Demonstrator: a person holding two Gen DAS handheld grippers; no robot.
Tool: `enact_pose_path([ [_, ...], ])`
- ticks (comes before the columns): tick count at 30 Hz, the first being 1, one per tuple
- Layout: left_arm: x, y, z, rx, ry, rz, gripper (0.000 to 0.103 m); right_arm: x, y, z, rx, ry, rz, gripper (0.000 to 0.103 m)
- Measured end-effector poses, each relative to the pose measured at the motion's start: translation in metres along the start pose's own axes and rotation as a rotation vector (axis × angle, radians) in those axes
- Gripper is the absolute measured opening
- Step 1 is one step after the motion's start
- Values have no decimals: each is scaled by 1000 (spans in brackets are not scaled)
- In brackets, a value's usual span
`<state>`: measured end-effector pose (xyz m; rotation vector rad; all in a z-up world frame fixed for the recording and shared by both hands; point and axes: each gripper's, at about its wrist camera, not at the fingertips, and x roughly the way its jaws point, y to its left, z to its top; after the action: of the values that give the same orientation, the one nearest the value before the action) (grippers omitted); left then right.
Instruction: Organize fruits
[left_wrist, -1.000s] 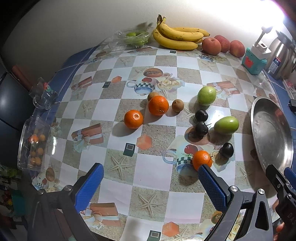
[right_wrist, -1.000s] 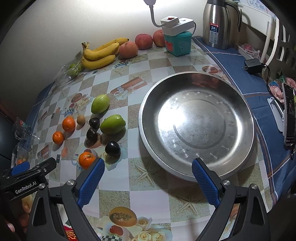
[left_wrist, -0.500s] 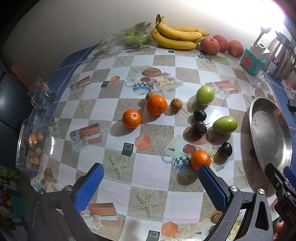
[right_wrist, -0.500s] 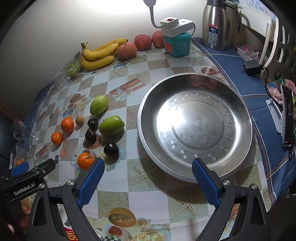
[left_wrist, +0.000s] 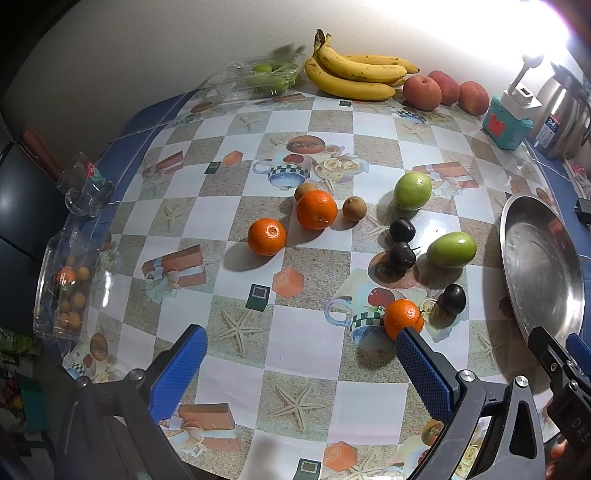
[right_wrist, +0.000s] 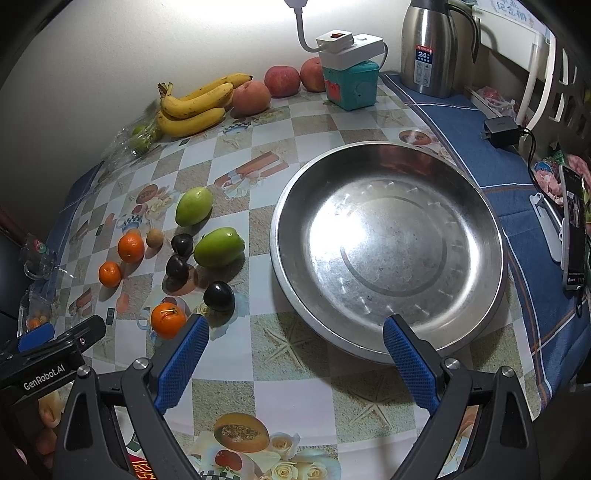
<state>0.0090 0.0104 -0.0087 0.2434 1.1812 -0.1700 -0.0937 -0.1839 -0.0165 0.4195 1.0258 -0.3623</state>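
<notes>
Left wrist view: the left gripper (left_wrist: 299, 354) hovers low over a tabletop (left_wrist: 236, 376) covered in a checked, picture-printed cloth. Its blue fingers (left_wrist: 181, 365) are spread wide and hold nothing. Loose fruit lies ahead: three oranges, the nearest orange (left_wrist: 403, 318) just beyond the right-hand fingertip, two green fruits (left_wrist: 451, 249), three dark plums (left_wrist: 454, 298) and two small brown fruits (left_wrist: 354, 209). Against the far wall sit bananas (left_wrist: 354, 75) and apples (left_wrist: 422, 93). The metal tray's rim (left_wrist: 517, 295) shows at the right edge.

Right wrist view: the right gripper (right_wrist: 295, 343) hangs above the near edge of the large round metal tray (right_wrist: 469, 314), fingers (right_wrist: 408, 358) released and parted, grasping nothing. The tray is empty. The scattered fruit lies to its left on the tabletop, near but not touching it. A steel flask (right_wrist: 430, 48) stands at the back.

Judging from this, sorting has not begun: no fruit is in the tray, and every piece remains to be gathered.
</notes>
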Motion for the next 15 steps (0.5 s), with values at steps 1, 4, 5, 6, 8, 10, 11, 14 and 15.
enact_pose_path([
  [1, 0, 0, 0, -1, -1, 1, 103, 0, 0, 0, 3, 5, 1, 96],
  [4, -2, 1, 0, 0, -7, -2, 103, 1, -1, 0, 11, 23, 0, 96],
  [5, -2, 0, 0, 4, -8, -5, 103, 1, 0, 1, 15, 33, 2, 96],
  [6, -3, 0, 1, 7, -9, -12, 103, 2, 0, 1, 17, 36, 6, 96],
  [8, -5, 1, 3, 9, -21, -32, 103, 1, 1, 2, 20, 28, 21, 96],
  [10, -10, 4, 9, 4, -51, -40, 103, -1, 2, 4, 27, 10, 43, 96],
  [11, -12, 6, 12, -3, -59, -42, 103, -2, 3, 6, 30, 11, 55, 96],
  [14, -18, 12, 29, -53, -91, -48, 103, -6, 10, 16, 33, -3, 96, 96],
  [15, -18, 13, 32, -64, -94, -35, 103, -7, 13, 20, 31, -10, 100, 95],
])
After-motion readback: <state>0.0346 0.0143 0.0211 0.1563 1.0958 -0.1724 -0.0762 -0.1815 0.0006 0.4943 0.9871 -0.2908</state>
